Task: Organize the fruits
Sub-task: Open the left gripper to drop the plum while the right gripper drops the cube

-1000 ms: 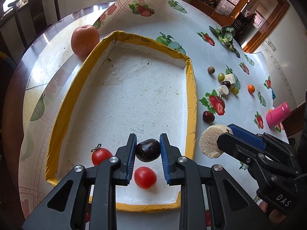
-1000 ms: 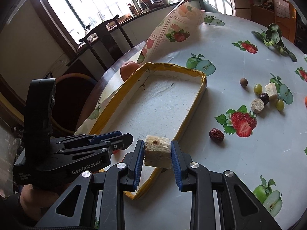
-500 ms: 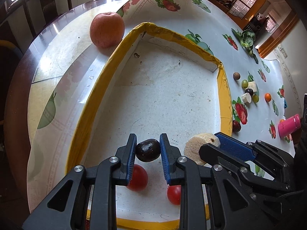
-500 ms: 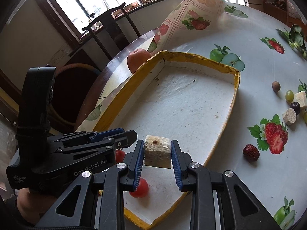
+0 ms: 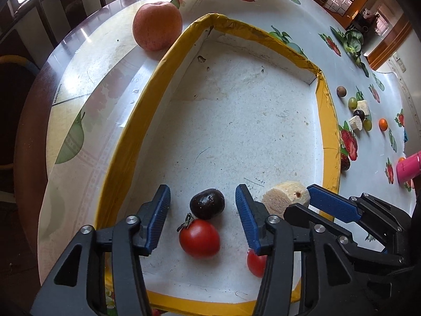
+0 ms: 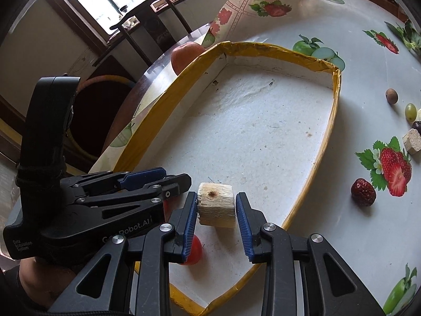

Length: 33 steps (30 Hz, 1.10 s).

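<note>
With both loads down in the near end of the tray (image 5: 126,137), release is underway: left gripper (image 5: 201,220) just opened wide around the dark fruit (image 5: 207,203); right gripper (image 6: 216,223), just opening, stands narrowly clear of the pale chunk (image 6: 215,204). Withdrawal is judged next.

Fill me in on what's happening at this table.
A person is sorting fruit into a yellow-rimmed tray. The left gripper has just opened, leaving a dark plum on the tray floor beside two tomatoes. The right gripper has just been opening around a pale chunk.
</note>
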Available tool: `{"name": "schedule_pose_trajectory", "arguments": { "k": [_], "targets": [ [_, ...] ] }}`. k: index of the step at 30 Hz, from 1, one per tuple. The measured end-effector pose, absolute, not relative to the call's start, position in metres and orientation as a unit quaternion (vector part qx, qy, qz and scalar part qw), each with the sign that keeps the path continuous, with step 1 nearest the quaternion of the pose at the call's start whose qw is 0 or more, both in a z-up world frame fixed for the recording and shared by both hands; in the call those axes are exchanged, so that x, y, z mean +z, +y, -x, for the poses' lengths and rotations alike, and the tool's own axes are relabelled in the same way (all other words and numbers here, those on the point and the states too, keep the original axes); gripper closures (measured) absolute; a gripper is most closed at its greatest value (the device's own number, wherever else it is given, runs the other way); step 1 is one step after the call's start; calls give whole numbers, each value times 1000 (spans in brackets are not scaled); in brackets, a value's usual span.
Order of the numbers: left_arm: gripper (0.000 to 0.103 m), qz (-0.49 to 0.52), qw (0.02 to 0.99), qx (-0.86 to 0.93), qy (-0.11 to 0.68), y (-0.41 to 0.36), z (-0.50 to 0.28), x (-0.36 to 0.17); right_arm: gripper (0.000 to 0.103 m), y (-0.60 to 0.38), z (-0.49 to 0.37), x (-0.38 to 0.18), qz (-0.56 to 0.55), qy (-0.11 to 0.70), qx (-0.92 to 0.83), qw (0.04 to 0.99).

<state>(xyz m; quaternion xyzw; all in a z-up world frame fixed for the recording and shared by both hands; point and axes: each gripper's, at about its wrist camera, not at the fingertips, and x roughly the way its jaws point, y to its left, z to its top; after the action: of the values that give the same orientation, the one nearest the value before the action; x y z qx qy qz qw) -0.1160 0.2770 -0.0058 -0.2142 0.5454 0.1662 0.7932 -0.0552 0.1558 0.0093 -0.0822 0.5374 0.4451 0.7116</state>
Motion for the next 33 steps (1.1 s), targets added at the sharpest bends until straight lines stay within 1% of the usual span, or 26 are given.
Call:
{"name": "schedule_pose_trajectory", "arguments": {
  "k": [3,10,17,33],
  "targets": [
    [51,214,795,167,542,276,121,-1,63,152,58,12,83,534,446,713],
    [51,211,803,167,532,273,128,12,63,136,66,25,77,525,450,719],
    [51,208,815,151,519,255,124,30,63,94,64,44,53,514,432,739],
    [51,178,835,65,517,167,94,54,63,-5,44,54,10,511,354,783]
  ]
}}
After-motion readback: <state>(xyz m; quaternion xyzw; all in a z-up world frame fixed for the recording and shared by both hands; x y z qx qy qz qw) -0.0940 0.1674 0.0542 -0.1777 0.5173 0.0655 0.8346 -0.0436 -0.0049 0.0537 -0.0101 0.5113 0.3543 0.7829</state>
